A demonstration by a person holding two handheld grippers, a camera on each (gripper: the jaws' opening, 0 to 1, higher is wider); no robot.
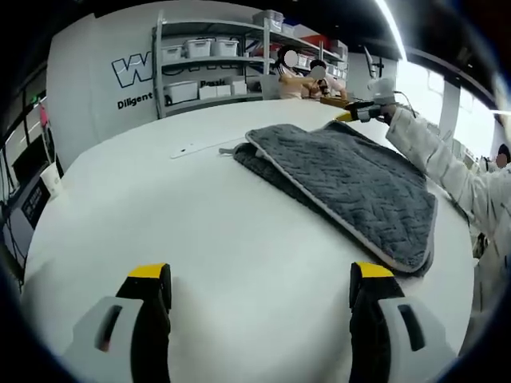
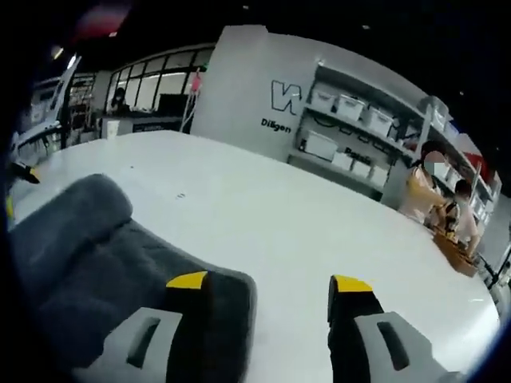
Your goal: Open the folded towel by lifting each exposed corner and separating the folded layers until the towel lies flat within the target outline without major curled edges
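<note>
The left hand-held gripper [image 1: 262, 283] stood with its jaws wide apart and nothing between them, over bare counter [image 1: 200, 231] short of the towel. The right hand-held gripper [image 2: 263, 286] was likewise spread and empty, its left jaw over a rounded corner of the towel [image 2: 104, 263] and its right jaw over the counter beside it. In the left gripper view it appeared at the towel's far edge, carried by a white-sleeved arm [image 1: 447, 163].

The grey towel [image 1: 351, 187] lay folded on the counter, its upper layer with a pale bound edge resting on a darker layer that protruded beyond it. No target outline could be made out.

Risk, as judged: a bite taken at the corner could catch both layers together, so the fold would lift whole instead of parting; a pull from one side alone could drag the towel across the smooth surface.

The counter was white and smooth. Beyond the towel stood shelving [image 1: 211, 60] with storage bins against a lettered wall, and people were at work near it.
</note>
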